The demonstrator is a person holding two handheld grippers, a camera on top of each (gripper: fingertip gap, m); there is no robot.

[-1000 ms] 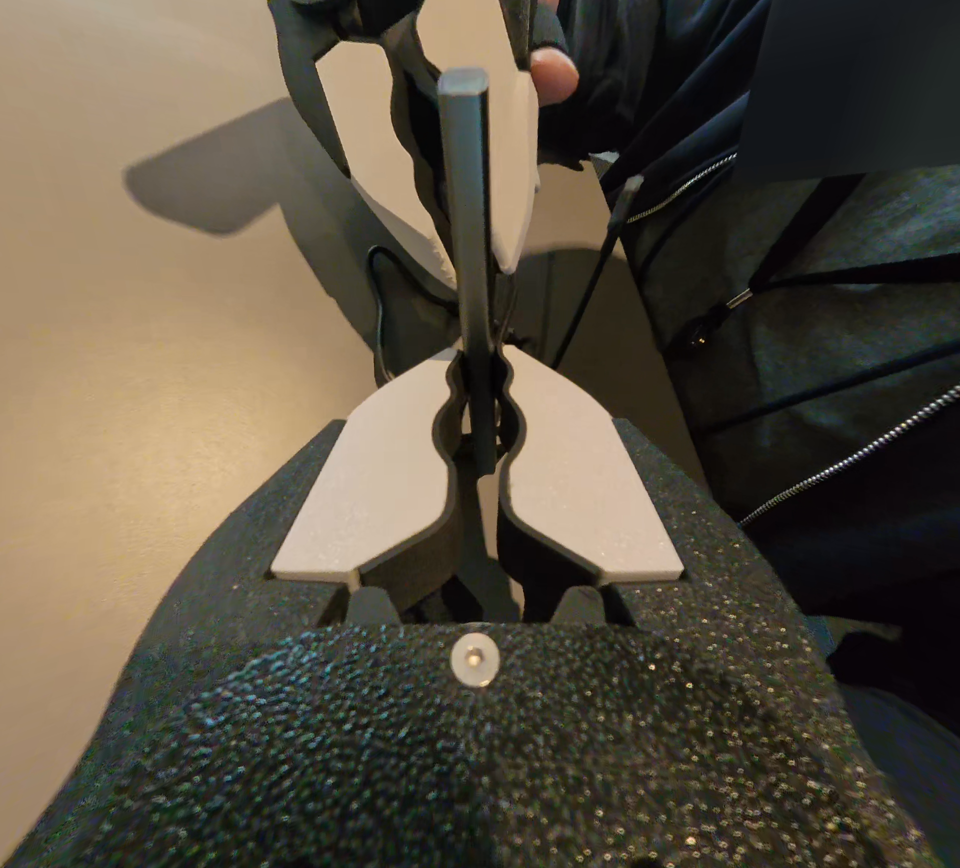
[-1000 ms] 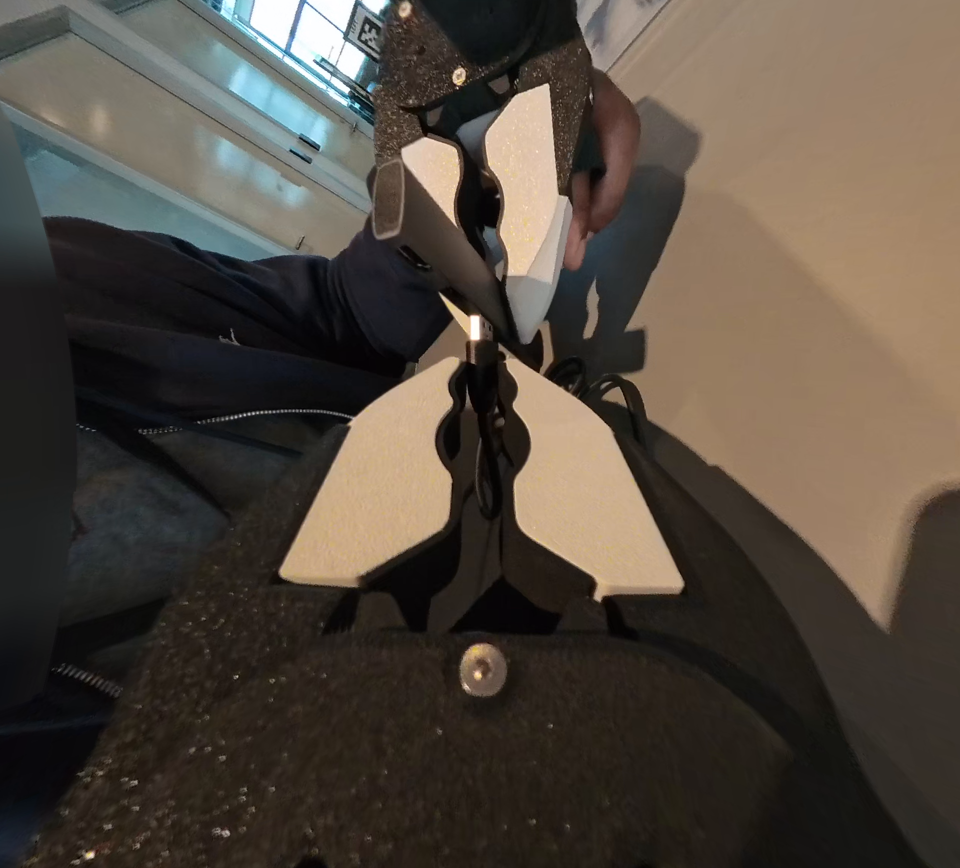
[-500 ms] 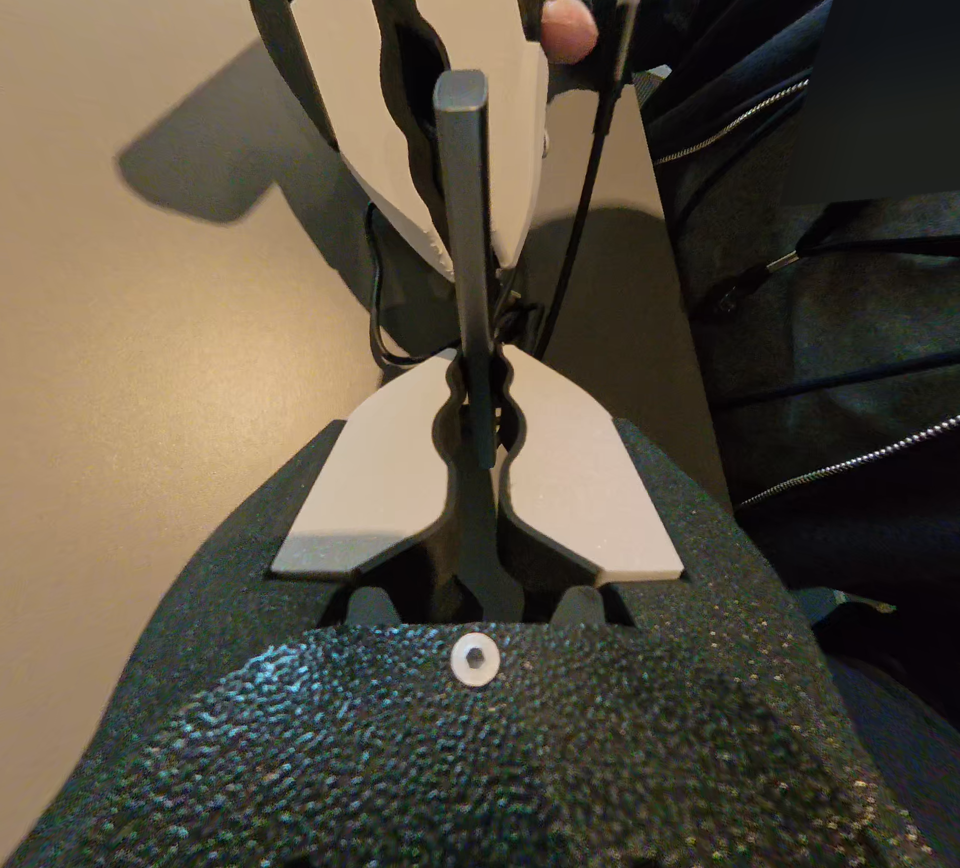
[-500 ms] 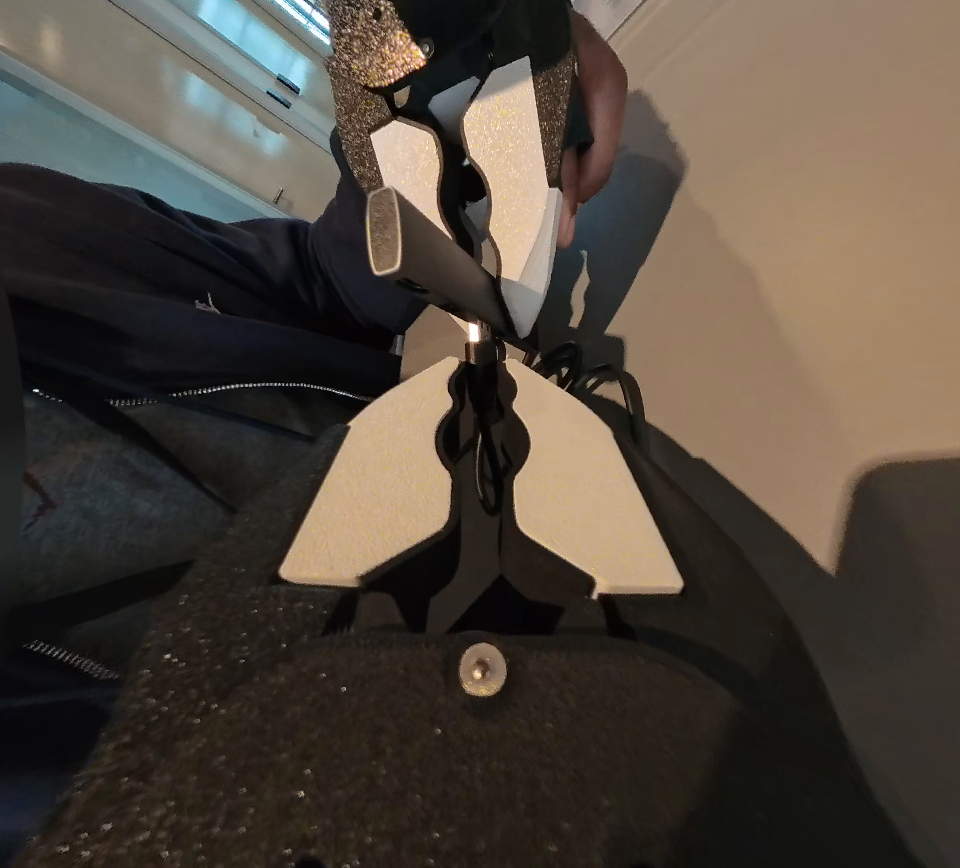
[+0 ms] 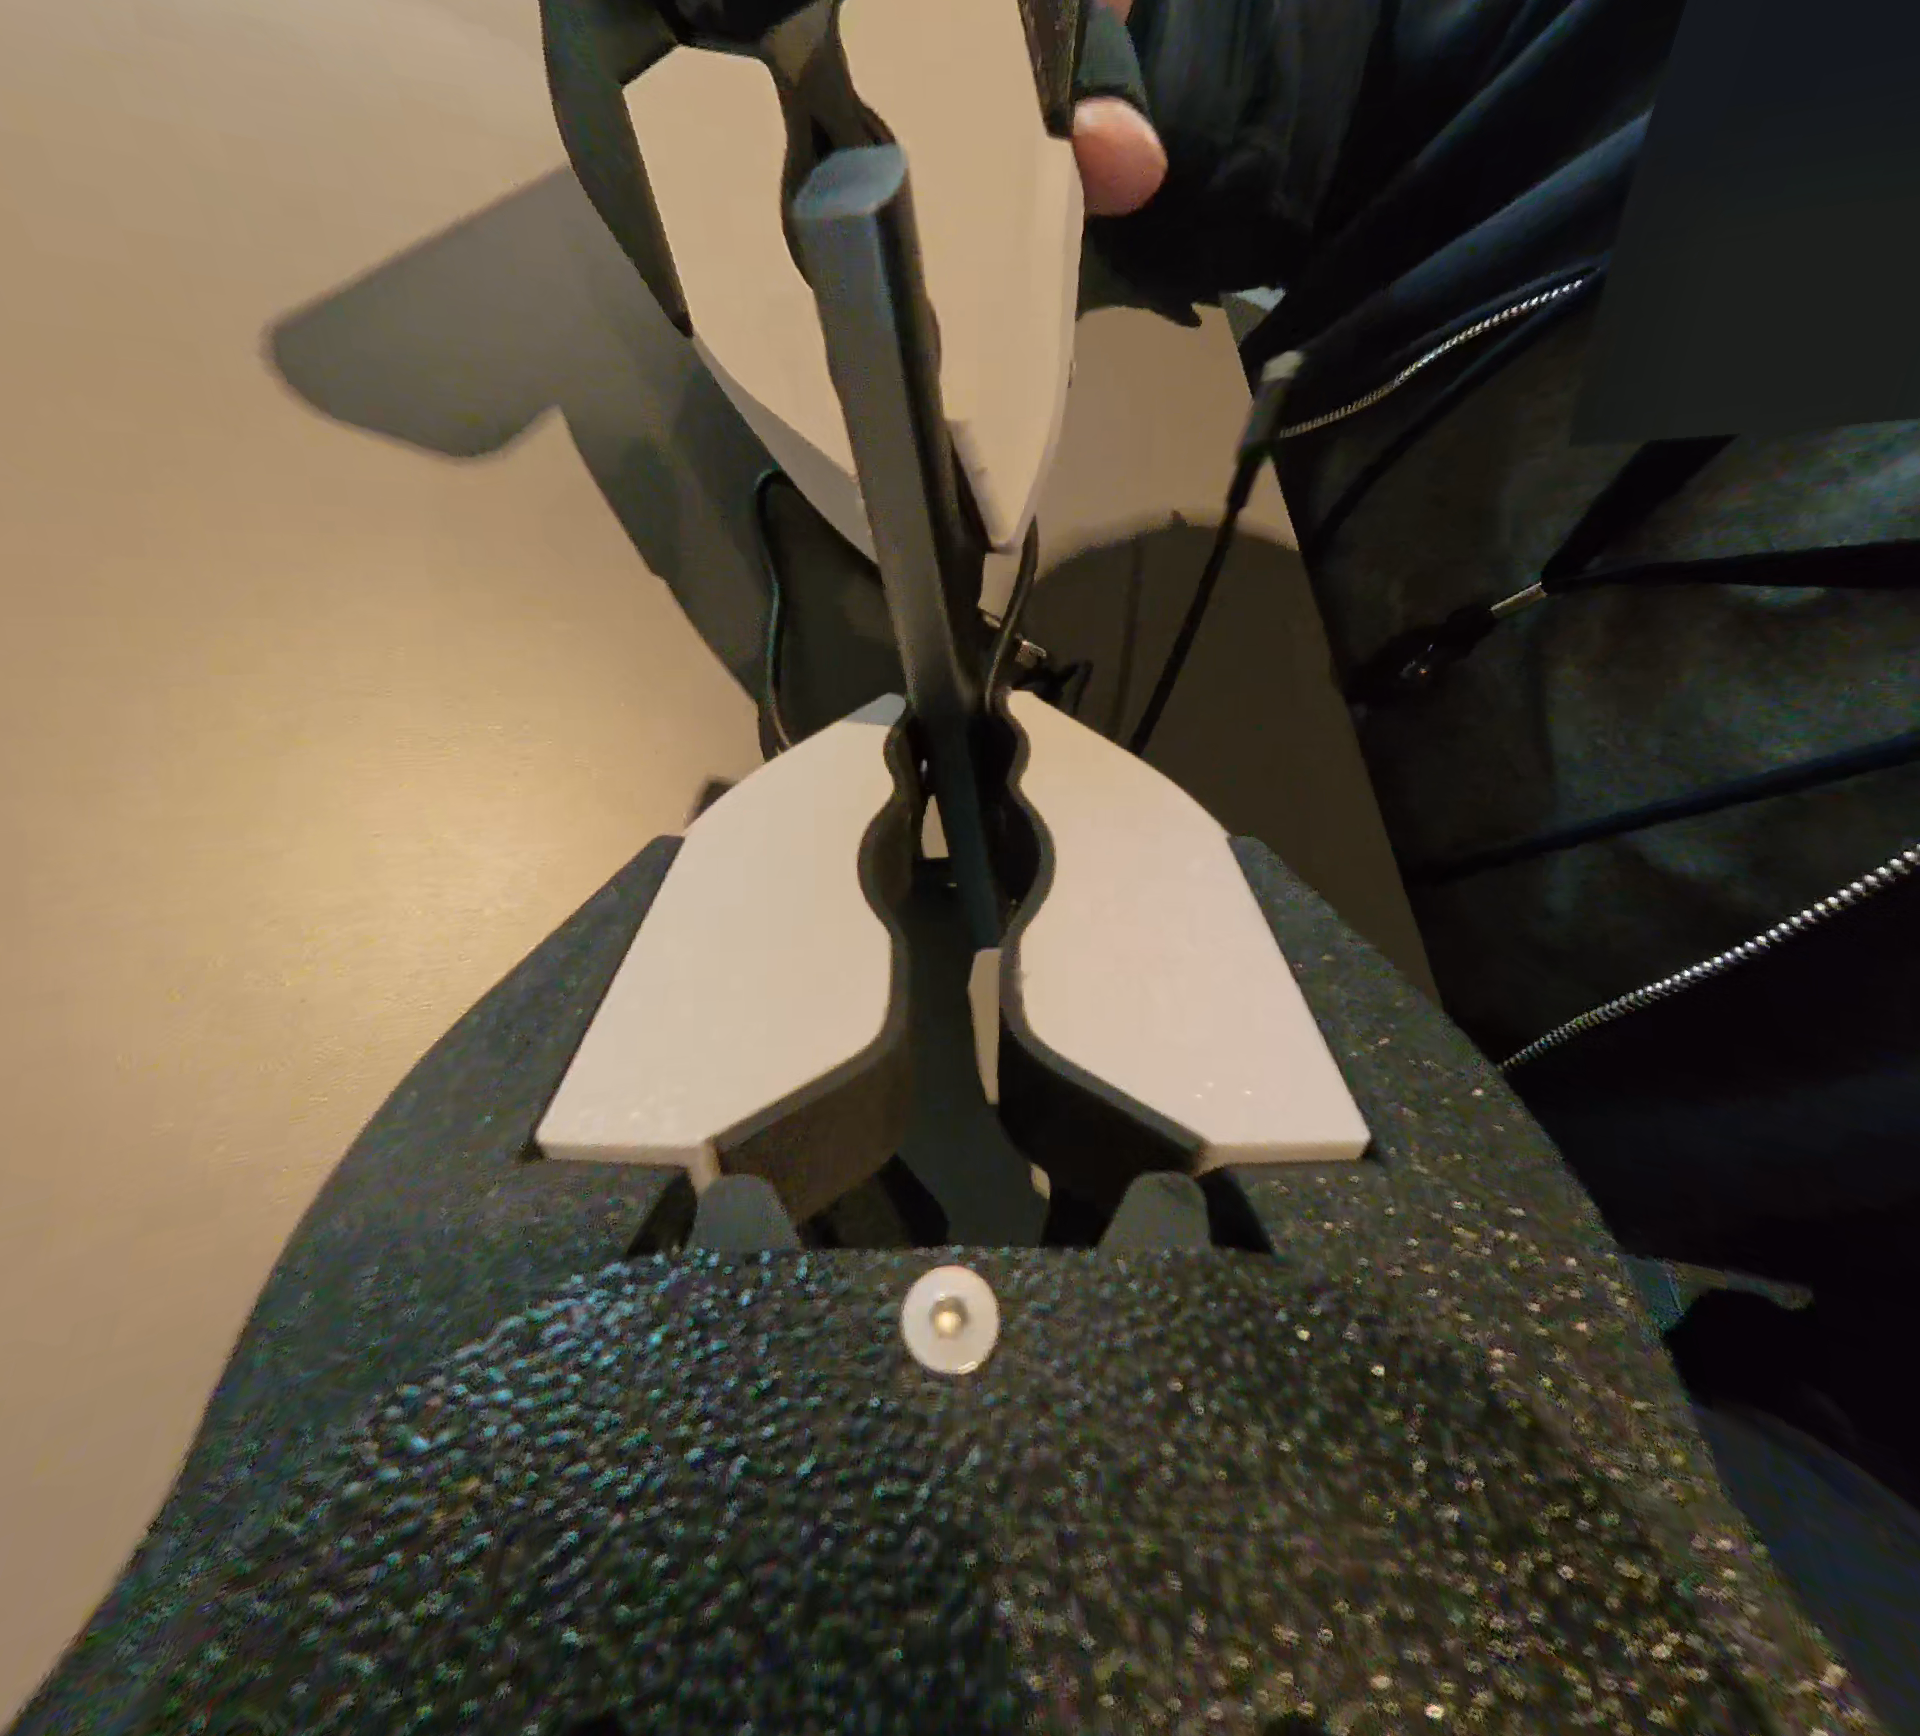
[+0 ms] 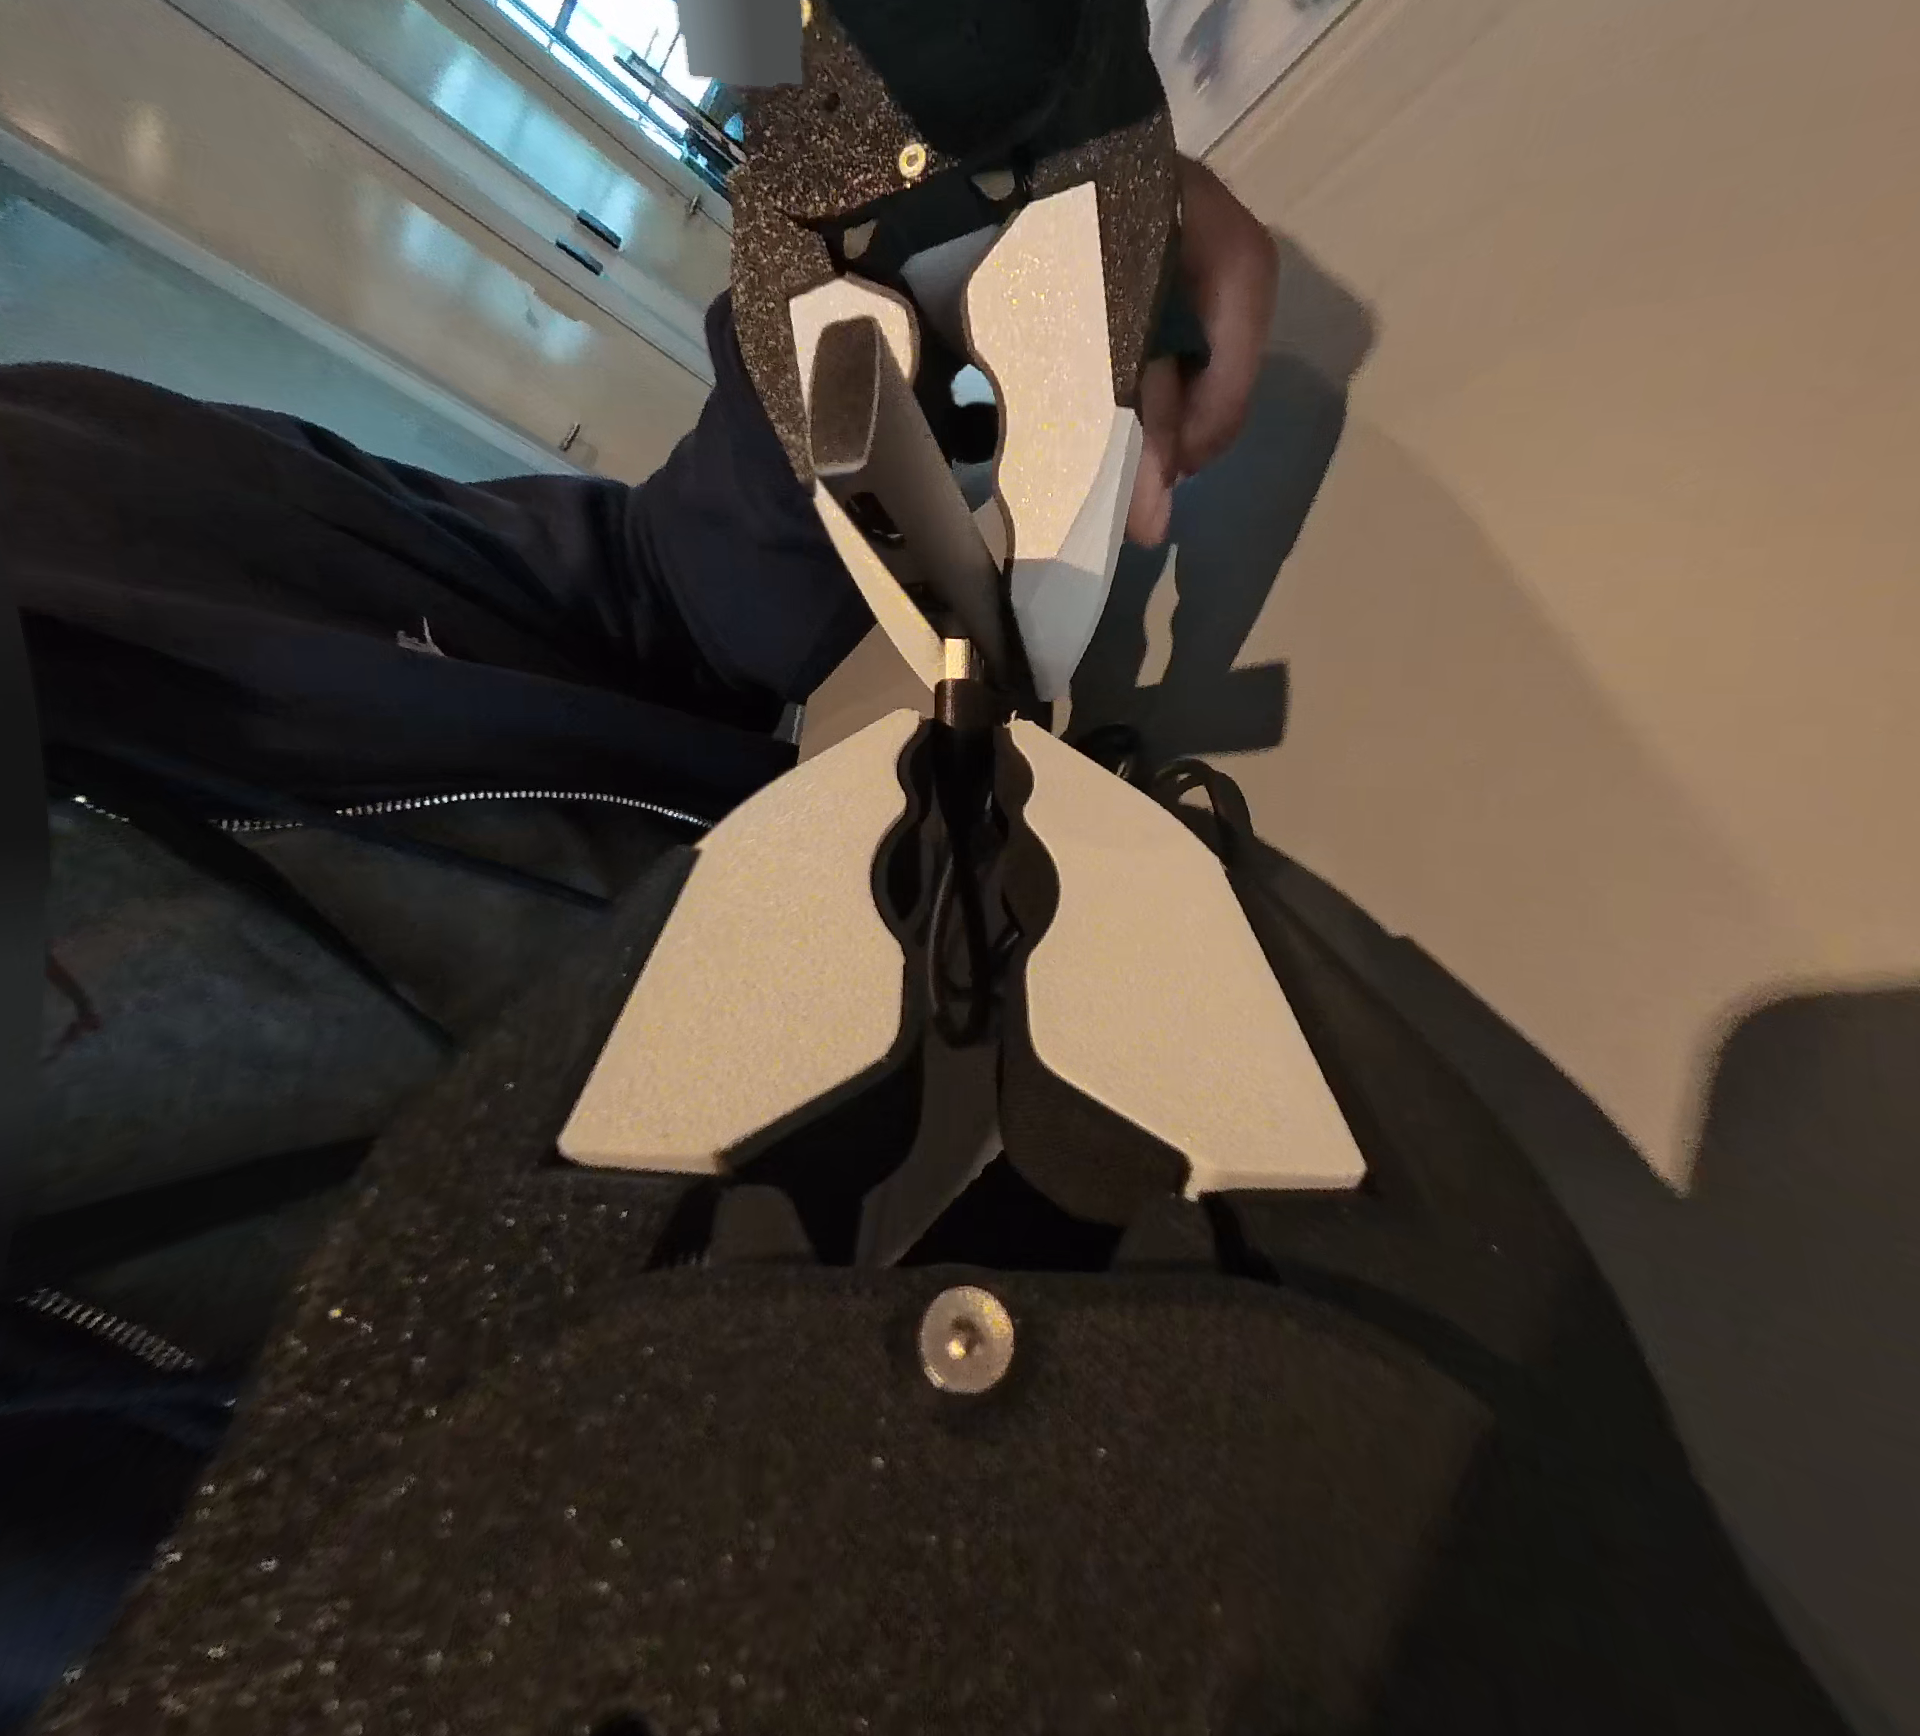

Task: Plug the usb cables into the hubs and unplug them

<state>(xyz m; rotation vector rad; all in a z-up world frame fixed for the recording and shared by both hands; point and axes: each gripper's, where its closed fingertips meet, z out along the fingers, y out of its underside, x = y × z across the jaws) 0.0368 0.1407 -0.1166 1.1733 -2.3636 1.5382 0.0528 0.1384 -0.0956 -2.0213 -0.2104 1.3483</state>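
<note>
My left gripper [image 5: 951, 715] is shut on the near end of a slim grey USB hub [image 5: 878, 398], which sticks out ahead and leans left. My right gripper [image 6: 961, 725] is shut on a black USB cable plug [image 6: 958, 699]. Its silver tip [image 6: 961, 652] touches the hub's side [image 6: 904, 491] close to the left gripper's white fingers [image 6: 1049, 398]. I cannot tell whether the tip sits in a port. In the left wrist view the right gripper's white fingers [image 5: 987, 232] stand behind the hub. The plug is mostly hidden there.
A beige table [image 5: 260, 647] lies below. A second black cable with a plug [image 5: 1262, 403] hangs at the table's right edge. A person in a dark jacket [image 5: 1558, 647] sits close on that side. Coiled black cable [image 6: 1195, 777] lies under the grippers. The tips of both grippers are at nearly the same place.
The hub has tilted to the left in my left gripper. More of the plug's silver tip shows now. The loose second cable, raised half a second ago, has dropped back.
</note>
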